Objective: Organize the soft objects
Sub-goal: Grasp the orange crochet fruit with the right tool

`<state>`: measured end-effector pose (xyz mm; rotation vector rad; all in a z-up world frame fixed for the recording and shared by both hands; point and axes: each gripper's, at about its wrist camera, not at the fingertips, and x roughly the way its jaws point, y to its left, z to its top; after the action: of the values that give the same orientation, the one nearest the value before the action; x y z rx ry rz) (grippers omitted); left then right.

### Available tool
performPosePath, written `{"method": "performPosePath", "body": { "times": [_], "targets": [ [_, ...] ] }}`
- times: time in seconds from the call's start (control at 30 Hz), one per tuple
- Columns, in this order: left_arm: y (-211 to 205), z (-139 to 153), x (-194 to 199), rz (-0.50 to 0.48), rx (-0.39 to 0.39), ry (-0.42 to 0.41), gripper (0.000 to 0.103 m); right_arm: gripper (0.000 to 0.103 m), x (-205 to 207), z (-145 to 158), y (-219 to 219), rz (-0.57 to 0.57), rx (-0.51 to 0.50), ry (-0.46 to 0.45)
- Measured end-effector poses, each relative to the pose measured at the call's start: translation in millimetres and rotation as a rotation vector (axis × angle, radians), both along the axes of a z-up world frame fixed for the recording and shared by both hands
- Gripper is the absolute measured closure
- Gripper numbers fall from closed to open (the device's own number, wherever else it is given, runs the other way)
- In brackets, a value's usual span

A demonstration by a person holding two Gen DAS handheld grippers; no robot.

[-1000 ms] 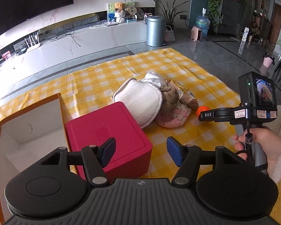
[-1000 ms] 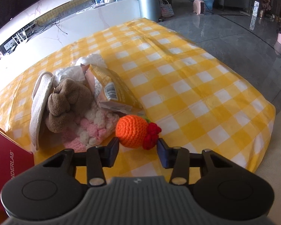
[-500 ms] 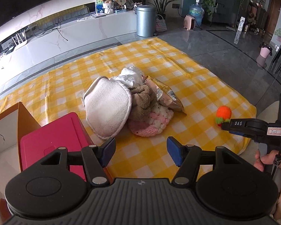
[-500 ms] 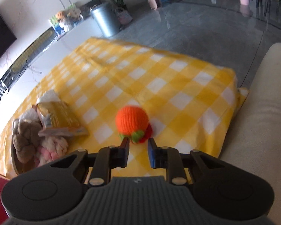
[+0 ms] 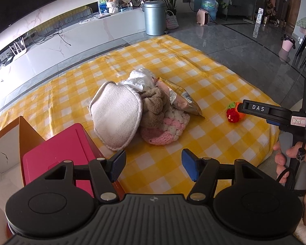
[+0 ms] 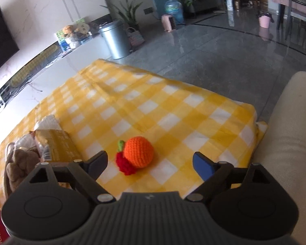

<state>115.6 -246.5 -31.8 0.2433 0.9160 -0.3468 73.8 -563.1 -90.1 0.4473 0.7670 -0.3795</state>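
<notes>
The right gripper (image 6: 150,163) spreads its jaws around a crocheted orange toy (image 6: 138,152), apparently untouched, on the yellow checked cloth (image 6: 173,112); the left gripper (image 5: 152,164) hangs open, empty.

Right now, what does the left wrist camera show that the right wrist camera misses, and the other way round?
Only the left wrist view shows the pink box lid, the cardboard box, the pink-and-white crocheted piece and the person's hand.

Only the right wrist view shows the cream sofa arm.

Both show the orange crocheted toy, the snack bag, the brown plush and the checked cloth.
</notes>
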Motion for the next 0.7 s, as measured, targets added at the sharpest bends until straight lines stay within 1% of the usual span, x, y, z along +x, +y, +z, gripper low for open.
{"method": "performPosePath", "body": {
  "times": [0.07, 0.13, 0.17, 0.23, 0.3, 0.33, 0.37, 0.4, 0.53, 0.57, 0.6, 0.63, 0.7],
  "targets": [
    [3.6, 2.7, 3.5, 0.008, 0.008, -0.003, 0.029, 0.015, 10.8, -3.4, 9.2, 0.053, -0.011, 0.002],
    [9.4, 5.3, 6.4, 0.027, 0.014, -0.004, 0.029, 0.022, 21.1, -6.6, 14.9, 0.08, -0.033, 0.037],
    [12.1, 6.3, 6.9, 0.031, 0.018, -0.002, 0.029, 0.025, 25.1, -8.1, 16.2, 0.081, -0.039, 0.055],
    [17.9, 8.1, 6.9, 0.032, 0.029, 0.003, 0.029, 0.025, 30.2, -10.9, 18.4, 0.072, -0.056, 0.085],
    [22.9, 10.6, 4.8, 0.031, 0.048, -0.003, 0.029, 0.03, 34.2, -13.4, 19.6, 0.077, -0.065, 0.101],
    [25.3, 12.5, 2.9, 0.031, 0.056, -0.013, 0.029, 0.033, 35.8, -14.4, 21.0, 0.08, -0.074, 0.109],
    [27.7, 14.5, 0.9, 0.029, 0.064, -0.025, 0.029, 0.041, 37.3, -14.6, 22.7, 0.084, -0.089, 0.121],
    [29.3, 16.2, -0.8, 0.026, 0.071, -0.032, 0.029, 0.043, 38.4, -14.6, 24.3, 0.088, -0.104, 0.134],
    [37.7, 23.3, -5.4, 0.033, 0.08, -0.044, 0.029, 0.044, 43.1, -15.9, 32.6, 0.136, -0.154, 0.151],
    [39.6, 25.1, -6.8, 0.033, 0.081, -0.047, 0.029, 0.047, 44.7, -16.7, 34.3, 0.142, -0.175, 0.164],
    [41.9, 27.0, -8.4, 0.032, 0.083, -0.051, 0.029, 0.055, 46.3, -17.4, 35.9, 0.147, -0.202, 0.178],
    [43.6, 28.3, -9.7, 0.033, 0.084, -0.055, 0.029, 0.056, 46.9, -17.8, 36.5, 0.151, -0.214, 0.185],
    [46.3, 30.0, -11.5, 0.033, 0.09, -0.063, 0.029, 0.058, 45.5, -17.1, 35.2, 0.152, -0.203, 0.177]
  ]
}}
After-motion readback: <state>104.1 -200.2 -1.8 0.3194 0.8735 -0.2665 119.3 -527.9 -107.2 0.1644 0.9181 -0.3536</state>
